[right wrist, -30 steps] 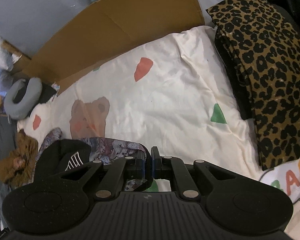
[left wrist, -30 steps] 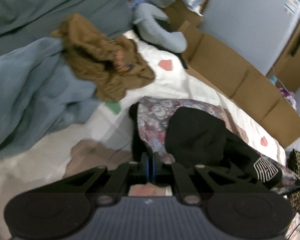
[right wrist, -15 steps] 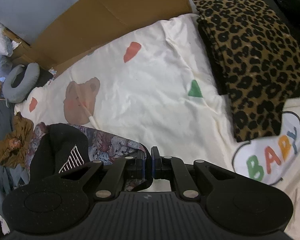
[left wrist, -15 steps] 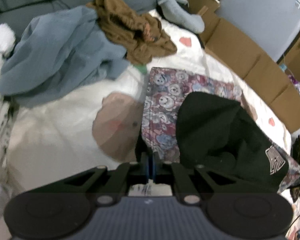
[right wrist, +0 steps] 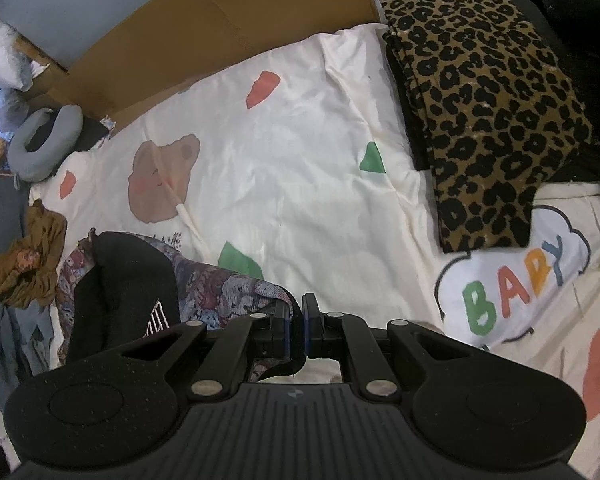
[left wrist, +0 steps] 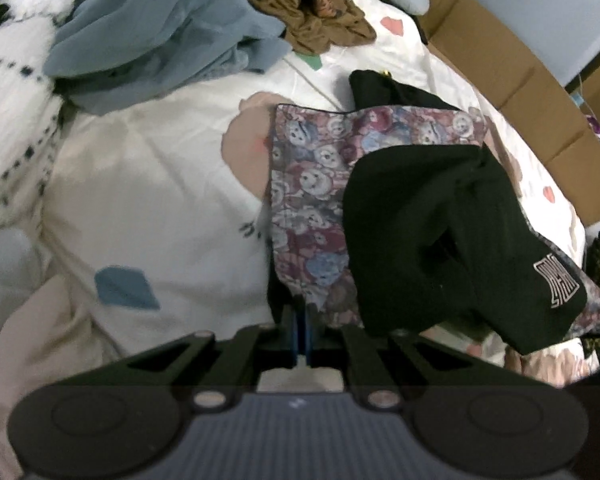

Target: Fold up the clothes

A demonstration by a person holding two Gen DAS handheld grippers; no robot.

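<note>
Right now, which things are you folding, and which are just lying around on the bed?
Being folded:
teddy-print garment, pinched by left gripper and right gripper

Just lying about:
leopard-print clothes, already folded
brown garment
blue garment
neck pillow
cardboard

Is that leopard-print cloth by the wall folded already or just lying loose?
Folded. The leopard-print cloth lies as a flat, straight-edged stack on the bedsheet, with layered edges showing along its left side.

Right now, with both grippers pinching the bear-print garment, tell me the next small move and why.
Probably draw both grippers apart. The left gripper and right gripper each clamp an edge of the bear-print garment, and its black part lies bunched on top above the cream sheet.
</note>
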